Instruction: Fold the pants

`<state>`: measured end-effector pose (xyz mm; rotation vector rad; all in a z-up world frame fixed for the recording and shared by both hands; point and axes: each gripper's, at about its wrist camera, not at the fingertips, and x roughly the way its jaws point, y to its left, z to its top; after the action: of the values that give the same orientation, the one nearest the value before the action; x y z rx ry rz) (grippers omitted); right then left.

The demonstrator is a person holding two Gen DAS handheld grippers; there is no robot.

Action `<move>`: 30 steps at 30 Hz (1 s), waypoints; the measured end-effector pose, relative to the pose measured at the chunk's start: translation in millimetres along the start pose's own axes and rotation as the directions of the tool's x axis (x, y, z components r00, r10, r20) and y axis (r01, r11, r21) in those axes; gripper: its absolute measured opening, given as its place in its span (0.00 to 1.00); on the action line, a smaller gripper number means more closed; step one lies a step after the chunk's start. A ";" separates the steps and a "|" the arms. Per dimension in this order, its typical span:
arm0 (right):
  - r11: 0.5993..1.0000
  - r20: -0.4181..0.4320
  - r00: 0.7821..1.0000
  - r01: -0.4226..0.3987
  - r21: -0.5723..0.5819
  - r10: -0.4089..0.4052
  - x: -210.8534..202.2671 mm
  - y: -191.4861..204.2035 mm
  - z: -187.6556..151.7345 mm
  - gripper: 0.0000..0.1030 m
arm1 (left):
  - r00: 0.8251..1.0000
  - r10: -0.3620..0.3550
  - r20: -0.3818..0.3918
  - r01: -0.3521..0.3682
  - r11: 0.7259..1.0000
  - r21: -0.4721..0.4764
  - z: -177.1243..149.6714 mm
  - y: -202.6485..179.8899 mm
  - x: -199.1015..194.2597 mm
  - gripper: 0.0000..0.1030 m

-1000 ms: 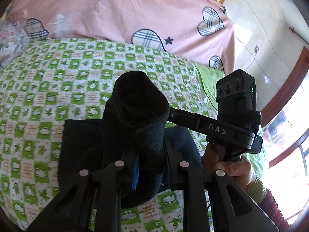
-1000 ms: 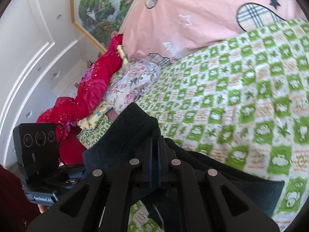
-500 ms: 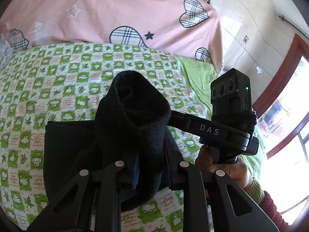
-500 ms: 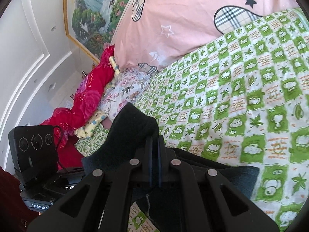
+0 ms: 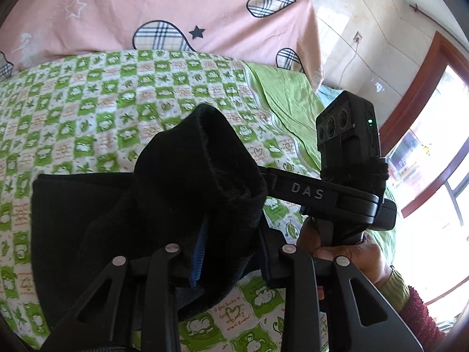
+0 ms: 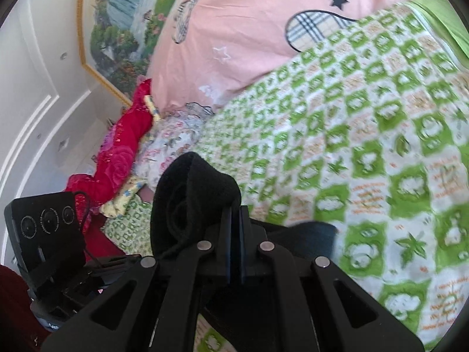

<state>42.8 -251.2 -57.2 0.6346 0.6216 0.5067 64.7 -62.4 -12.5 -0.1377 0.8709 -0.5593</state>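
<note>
My left gripper [image 5: 202, 252] stays clamped on a bunched fold of the black pants [image 5: 187, 182], and my right gripper [image 6: 234, 234] pinches the same cloth, which bulges at 10 o'clock of its fingers. Since a second ago both have swung rightward: the pink pillow [image 5: 164, 8] has slid towards 12 o'clock, and the rest of the pants lies flat on the green checked sheet [image 5: 88, 108] at 9 o'clock.
</note>
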 end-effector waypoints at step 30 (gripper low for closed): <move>0.949 0.173 0.933 0.313 0.034 -0.314 -53.3 74.8 -12.1 0.81 | 0.998 0.038 0.042 -0.030 0.984 -0.176 -22.7 79.4 -78.9 0.73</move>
<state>-20.9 -226.5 5.3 0.5646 0.5432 0.1469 39.6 48.2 0.2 -0.2944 0.8760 -0.4449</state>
